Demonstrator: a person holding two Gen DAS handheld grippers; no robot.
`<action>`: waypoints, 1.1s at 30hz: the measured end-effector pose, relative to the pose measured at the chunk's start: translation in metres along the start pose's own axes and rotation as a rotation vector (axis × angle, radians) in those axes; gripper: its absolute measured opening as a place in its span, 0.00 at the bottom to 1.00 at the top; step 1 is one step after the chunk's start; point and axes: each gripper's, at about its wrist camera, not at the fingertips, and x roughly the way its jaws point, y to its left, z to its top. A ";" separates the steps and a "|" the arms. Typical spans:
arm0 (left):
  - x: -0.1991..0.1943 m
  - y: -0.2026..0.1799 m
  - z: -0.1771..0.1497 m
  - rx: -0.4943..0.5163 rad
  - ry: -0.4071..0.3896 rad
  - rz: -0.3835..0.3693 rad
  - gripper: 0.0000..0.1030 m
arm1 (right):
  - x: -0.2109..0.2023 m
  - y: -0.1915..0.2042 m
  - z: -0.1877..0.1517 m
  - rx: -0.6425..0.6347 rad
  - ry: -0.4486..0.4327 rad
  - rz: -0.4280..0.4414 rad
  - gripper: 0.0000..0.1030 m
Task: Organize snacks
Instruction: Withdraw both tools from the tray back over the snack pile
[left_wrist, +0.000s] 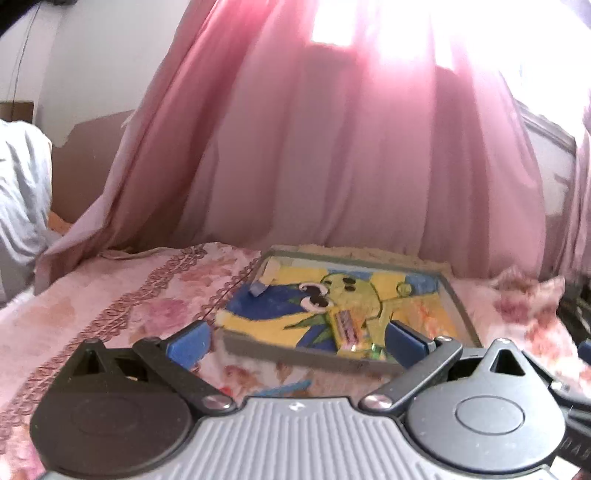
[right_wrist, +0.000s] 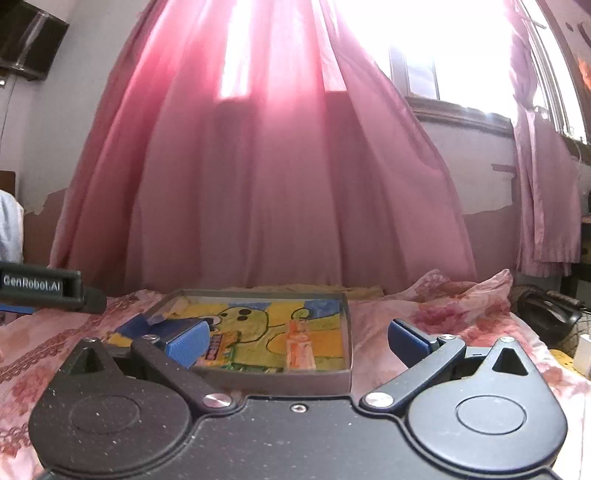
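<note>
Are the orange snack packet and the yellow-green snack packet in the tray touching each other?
Apart. The right wrist view shows the tray's painted floor between the orange snack packet and the yellow-green snack packet.

Tray (right_wrist: 345, 332) sits on bed (right_wrist: 424, 317), centre frame, curtain (right_wrist: 258, 184) behind. In tray: snack pack (right_wrist: 221, 347) lower left, bottle (right_wrist: 300, 345) to its right, near tray's right wall.

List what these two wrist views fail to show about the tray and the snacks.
- Yellow-green snack pack: print blurred in left view; right view, left finger covers its end.
- Orange snack pack: label too blurred to read.
- Tray: near-left corner hidden by the right gripper.
- Small blue item: too small to identify.
</note>
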 end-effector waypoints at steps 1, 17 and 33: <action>-0.006 0.002 -0.005 0.016 0.004 -0.001 1.00 | -0.008 0.002 -0.003 -0.004 0.002 0.001 0.99; -0.057 0.031 -0.084 0.150 0.097 -0.030 1.00 | -0.085 0.023 -0.043 -0.027 0.201 -0.018 0.99; -0.036 0.045 -0.118 0.210 0.314 -0.086 1.00 | -0.047 0.052 -0.072 -0.147 0.453 0.050 0.99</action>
